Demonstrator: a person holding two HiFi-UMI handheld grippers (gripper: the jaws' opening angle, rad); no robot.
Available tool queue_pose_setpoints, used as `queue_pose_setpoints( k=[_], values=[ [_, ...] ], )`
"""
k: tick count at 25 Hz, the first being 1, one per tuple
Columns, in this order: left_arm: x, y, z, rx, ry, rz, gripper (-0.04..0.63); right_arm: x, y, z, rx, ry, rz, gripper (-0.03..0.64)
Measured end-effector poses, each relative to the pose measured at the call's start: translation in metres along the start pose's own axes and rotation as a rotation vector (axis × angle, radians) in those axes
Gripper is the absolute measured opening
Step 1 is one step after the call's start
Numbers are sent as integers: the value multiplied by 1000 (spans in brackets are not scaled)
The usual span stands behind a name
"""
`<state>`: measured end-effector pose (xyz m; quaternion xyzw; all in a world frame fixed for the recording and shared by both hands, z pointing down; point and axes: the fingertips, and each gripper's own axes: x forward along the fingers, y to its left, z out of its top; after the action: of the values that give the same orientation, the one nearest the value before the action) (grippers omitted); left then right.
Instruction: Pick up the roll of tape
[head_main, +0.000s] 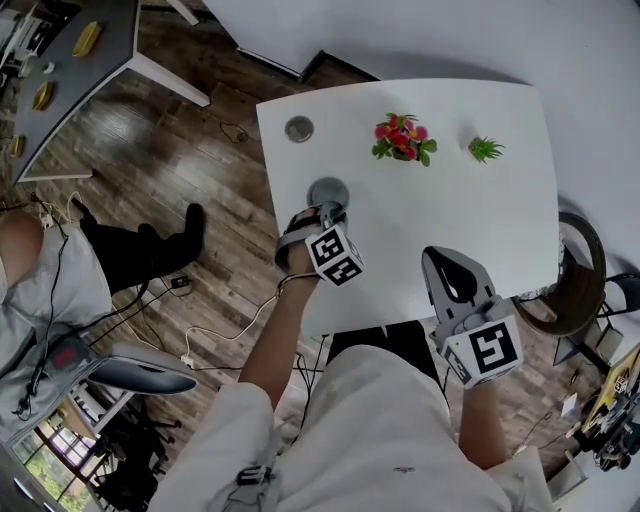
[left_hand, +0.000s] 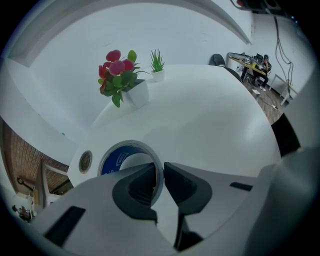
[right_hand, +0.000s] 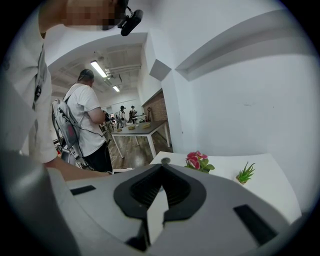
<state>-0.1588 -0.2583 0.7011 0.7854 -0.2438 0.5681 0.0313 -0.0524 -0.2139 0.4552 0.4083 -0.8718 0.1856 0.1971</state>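
Plainly, the roll of tape (head_main: 328, 190) (left_hand: 122, 155) lies flat on the white table (head_main: 470, 210), close to its left edge and about halfway along it. The left gripper (head_main: 322, 212) (left_hand: 161, 172) points steeply down onto it. One jaw is inside the ring and the other outside, and they are clamped on the roll's near wall.

Toward the far left corner, a small round disc (head_main: 299, 128) (left_hand: 85, 161) is set in the tabletop, just beside the left edge. Along the far edge stand a pot of red flowers (head_main: 402, 138) (left_hand: 117, 75) and, nearer the far right corner, a small green plant (head_main: 485, 149) (left_hand: 157, 61). Both are well apart from the roll.

The table between the roll and the right edge is bare. The right gripper (head_main: 440, 258) (right_hand: 161, 170) is by the near edge, toward the right. Its jaws are together with nothing between them.

Past the left edge is wooden floor (head_main: 210, 150) with loose cables (head_main: 225, 325) and a standing person's dark legs (head_main: 150, 250). A white wall (head_main: 420, 40) stands behind the far edge.
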Motion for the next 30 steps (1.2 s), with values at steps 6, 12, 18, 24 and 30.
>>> queue_pose_setpoints(
  k=[6, 12, 18, 24, 30],
  values=[
    [-2, 1, -4, 4, 2, 22, 55, 0, 4, 1, 0, -7, 12, 8],
    [-15, 7, -9, -14, 1, 61, 55, -6, 5, -7, 1, 3, 28, 8],
    [-33, 3, -8, -28, 9, 92, 55, -21, 8, -10, -8, -6, 56, 8],
    [-58, -1, 2, -15, 21, 148, 55, -40, 4, -1, -22, -60, 76, 8],
    [-84, -18, 25, -32, 14, 192, 55, -71, 0, 6, -53, -104, 113, 8]
  ],
)
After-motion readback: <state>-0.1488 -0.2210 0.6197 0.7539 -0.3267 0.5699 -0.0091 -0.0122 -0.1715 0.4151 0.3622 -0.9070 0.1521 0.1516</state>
